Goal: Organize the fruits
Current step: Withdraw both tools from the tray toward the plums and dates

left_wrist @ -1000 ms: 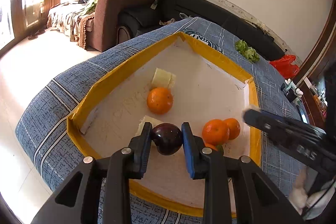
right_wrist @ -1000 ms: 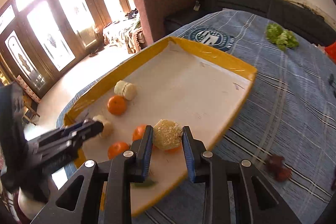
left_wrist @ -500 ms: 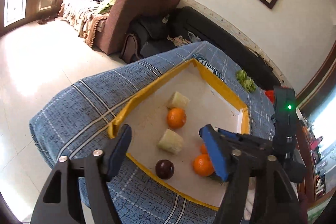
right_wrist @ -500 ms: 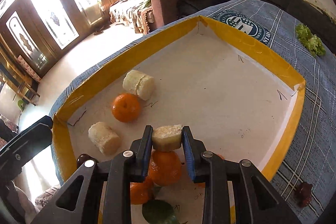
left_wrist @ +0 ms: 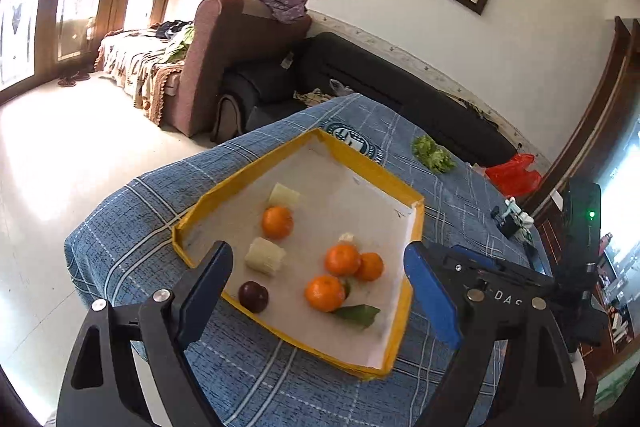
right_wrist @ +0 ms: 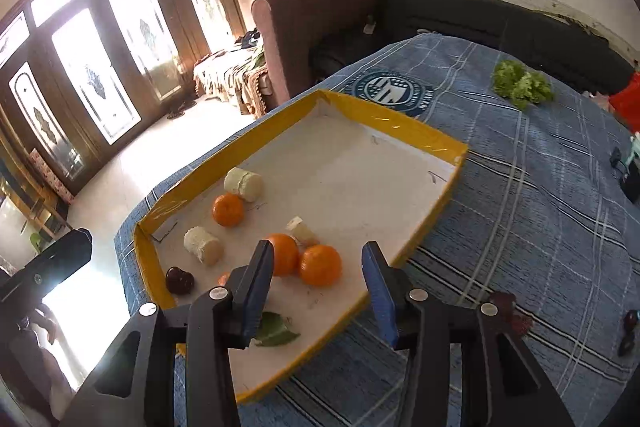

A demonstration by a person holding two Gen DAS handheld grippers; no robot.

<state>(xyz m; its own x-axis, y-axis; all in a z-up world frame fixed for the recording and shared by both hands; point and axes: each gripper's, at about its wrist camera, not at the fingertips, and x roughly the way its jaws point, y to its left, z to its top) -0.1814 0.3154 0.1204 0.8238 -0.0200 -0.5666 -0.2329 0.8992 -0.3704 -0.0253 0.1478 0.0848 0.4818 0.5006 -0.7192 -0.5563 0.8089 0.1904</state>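
A yellow-rimmed white tray [left_wrist: 208,199] [right_wrist: 384,115] lies on the blue plaid cloth. In it are several oranges [left_wrist: 342,259] [right_wrist: 320,265], a dark plum [left_wrist: 253,296] [right_wrist: 179,279], pale corn pieces [left_wrist: 265,256] [right_wrist: 203,245] and a green leaf [left_wrist: 356,314]. A small corn piece [right_wrist: 301,229] lies behind the oranges. My left gripper [left_wrist: 316,291] is open and empty, held above the tray's near edge. My right gripper [right_wrist: 318,291] is open and empty above the near oranges.
A green lettuce bunch [left_wrist: 434,153] [right_wrist: 520,83] lies on the cloth beyond the tray. Dark red fruits [right_wrist: 516,315] lie on the cloth to the right. A red bag [left_wrist: 516,173], a brown armchair [left_wrist: 240,47] and a black sofa [right_wrist: 480,23] stand behind.
My left gripper let go of the plum in the tray and drew back, open. My right gripper set down the corn piece behind the oranges, opened and pulled back.
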